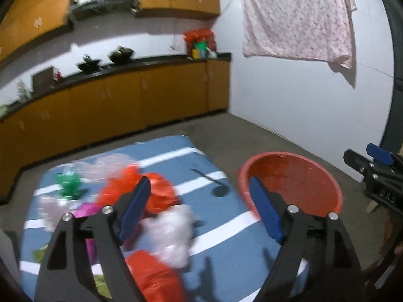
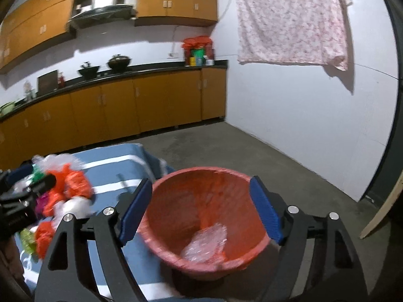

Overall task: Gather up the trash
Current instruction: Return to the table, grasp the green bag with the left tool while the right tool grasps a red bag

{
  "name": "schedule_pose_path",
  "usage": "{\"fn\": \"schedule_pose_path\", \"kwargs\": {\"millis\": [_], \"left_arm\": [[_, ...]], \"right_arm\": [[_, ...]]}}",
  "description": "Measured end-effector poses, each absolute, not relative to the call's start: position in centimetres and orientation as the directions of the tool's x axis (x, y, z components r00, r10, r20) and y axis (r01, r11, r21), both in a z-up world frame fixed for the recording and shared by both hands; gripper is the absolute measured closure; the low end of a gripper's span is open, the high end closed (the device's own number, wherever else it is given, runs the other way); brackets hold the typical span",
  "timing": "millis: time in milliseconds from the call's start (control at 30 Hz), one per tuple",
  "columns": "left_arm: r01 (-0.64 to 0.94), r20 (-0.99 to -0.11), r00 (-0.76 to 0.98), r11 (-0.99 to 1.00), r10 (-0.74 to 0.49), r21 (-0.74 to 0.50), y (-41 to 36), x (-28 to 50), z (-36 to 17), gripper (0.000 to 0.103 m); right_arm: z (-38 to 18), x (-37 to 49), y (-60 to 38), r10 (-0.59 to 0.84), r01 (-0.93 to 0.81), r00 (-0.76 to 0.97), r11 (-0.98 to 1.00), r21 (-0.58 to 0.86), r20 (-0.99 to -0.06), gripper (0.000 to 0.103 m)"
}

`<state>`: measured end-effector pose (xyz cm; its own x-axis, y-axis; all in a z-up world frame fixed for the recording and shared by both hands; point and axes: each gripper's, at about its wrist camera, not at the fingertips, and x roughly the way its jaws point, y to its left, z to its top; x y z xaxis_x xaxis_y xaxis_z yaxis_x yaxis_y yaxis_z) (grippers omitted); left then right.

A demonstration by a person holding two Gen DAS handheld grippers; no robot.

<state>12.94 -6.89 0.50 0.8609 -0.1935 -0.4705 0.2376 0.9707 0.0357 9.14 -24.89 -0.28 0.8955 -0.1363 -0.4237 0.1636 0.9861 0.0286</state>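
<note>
Crumpled plastic bags (image 1: 141, 196), blurred, heaped on blue striped surface (image 1: 221, 246). Left gripper (image 1: 201, 201) jaws wide, empty, over heap. Red basin (image 2: 201, 216) beside surface; only right view shows clear wrapper (image 2: 206, 241) inside. Right gripper (image 2: 201, 201) jaws wide, empty.

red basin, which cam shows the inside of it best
The right wrist view. It looks down into the red basin, showing its inner wall and a crumpled clear plastic piece at the bottom. The left wrist view shows only the basin's rim and upper inner wall, partly behind a gripper finger; its bottom is hidden.
</note>
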Motion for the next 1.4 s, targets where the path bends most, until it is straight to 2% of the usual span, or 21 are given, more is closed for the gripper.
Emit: {"fn": "schedule_pose_path", "kwargs": {"millis": [167, 333, 567, 667, 933, 1100, 1300, 1400], "left_arm": [[0.104, -0.441, 0.896, 0.991, -0.055, 0.086, -1.4, 10.0, 0.8, 0.018], [-0.076, -0.45, 0.887, 0.993, 0.108, 0.088, 5.3, 8.0, -0.4, 0.017], [-0.245, -0.522, 0.821, 0.969, 0.23, 0.042, 13.0, 6.1, -3.5, 0.017], [-0.277, -0.542, 0.802, 0.96, 0.251, 0.034, 14.6, 5.3, -4.4, 0.017], [-0.319, -0.566, 0.782, 0.948, 0.26, -0.005, 17.2, 4.2, -5.5, 0.017], [-0.313, -0.579, 0.777, 0.95, 0.248, -0.013, 17.3, 4.3, -6.0, 0.017], [-0.285, -0.603, 0.769, 0.958, 0.21, -0.031, 16.6, 4.9, -6.8, 0.017], [-0.257, -0.613, 0.769, 0.966, 0.183, -0.034, 15.7, 5.5, -7.0, 0.017]], "right_arm": [[-0.8, 8.2, -21.0, -0.043, 0.078, 0.901, 0.995, 0.064, -0.433, 0.023], [-1.9, 7.9, -16.1, 0.073, -0.033, 0.886, 0.995, 0.096, -0.457, 0.023], [-4.5, 7.6, -9.1, 0.213, -0.181, 0.837, 0.977, 0.112, -0.504, 0.023], [-5.7, 7.5, -7.1, 0.235, -0.215, 0.821, 0.971, 0.099, -0.52, 0.024], [-9.0, 9.1, -3.2, 0.245, -0.263, 0.772, 0.963, 0.056, -0.587, 0.034], [-10.4, 10.0, -2.2, 0.251, -0.277, 0.739, 0.959, 0.057, -0.625, 0.036], [-10.9, 10.7, -1.5, 0.259, -0.305, 0.726, 0.951, 0.04, -0.637, 0.05], [-10.5, 10.2, -2.0, 0.269, -0.307, 0.733, 0.95, 0.048, -0.625, 0.052]]}}
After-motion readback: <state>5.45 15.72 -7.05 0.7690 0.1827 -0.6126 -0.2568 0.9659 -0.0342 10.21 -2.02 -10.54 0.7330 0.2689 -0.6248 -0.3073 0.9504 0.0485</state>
